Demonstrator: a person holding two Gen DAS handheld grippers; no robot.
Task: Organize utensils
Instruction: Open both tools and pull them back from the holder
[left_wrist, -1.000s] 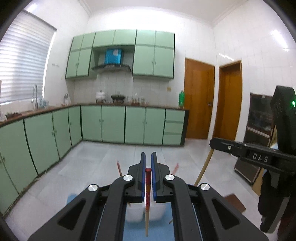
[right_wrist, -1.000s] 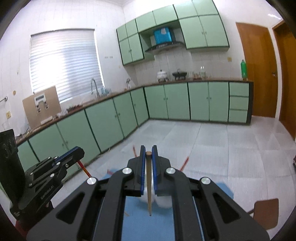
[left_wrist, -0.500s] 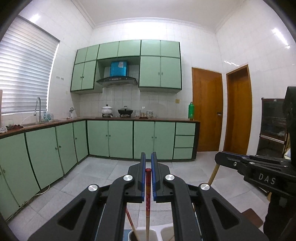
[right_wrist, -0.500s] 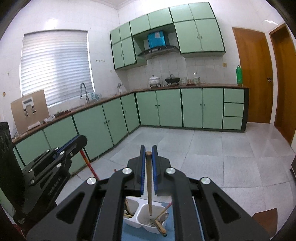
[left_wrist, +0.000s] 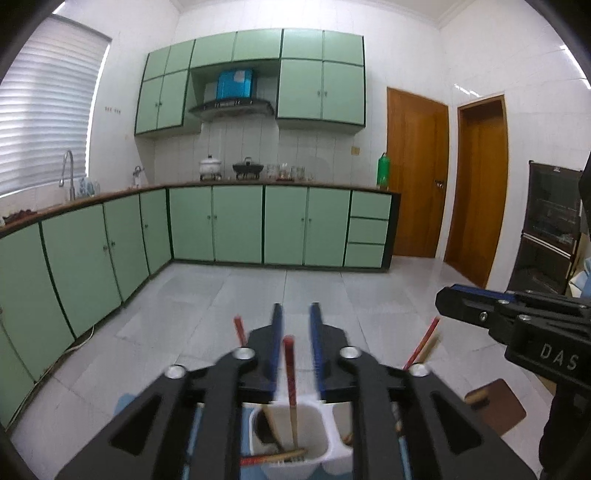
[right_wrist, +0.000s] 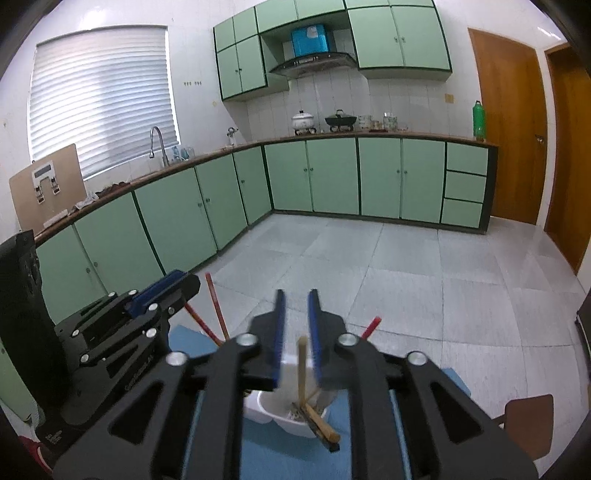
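A white two-compartment utensil holder (left_wrist: 317, 448) stands on a blue mat below both grippers; it also shows in the right wrist view (right_wrist: 275, 410). My left gripper (left_wrist: 295, 332) is open above the left compartment, and a red-tipped chopstick (left_wrist: 290, 373) stands loose between its jaws, its lower end in the holder. My right gripper (right_wrist: 295, 317) is open above the right compartment, with a pale wooden chopstick (right_wrist: 302, 369) standing free between its jaws in the holder. Other red and wooden utensils lean in both compartments.
The blue mat (right_wrist: 184, 338) covers the table under the holder. A brown stool seat (right_wrist: 528, 424) sits low at the right. Green kitchen cabinets (left_wrist: 236, 221) and tiled floor lie beyond. Each gripper sees the other at its side, the right gripper (left_wrist: 517, 321) and the left gripper (right_wrist: 122, 332).
Both grippers have opened and let go of their chopsticks, which now stand in the holder. Both views have tilted down, with the holder now close below.
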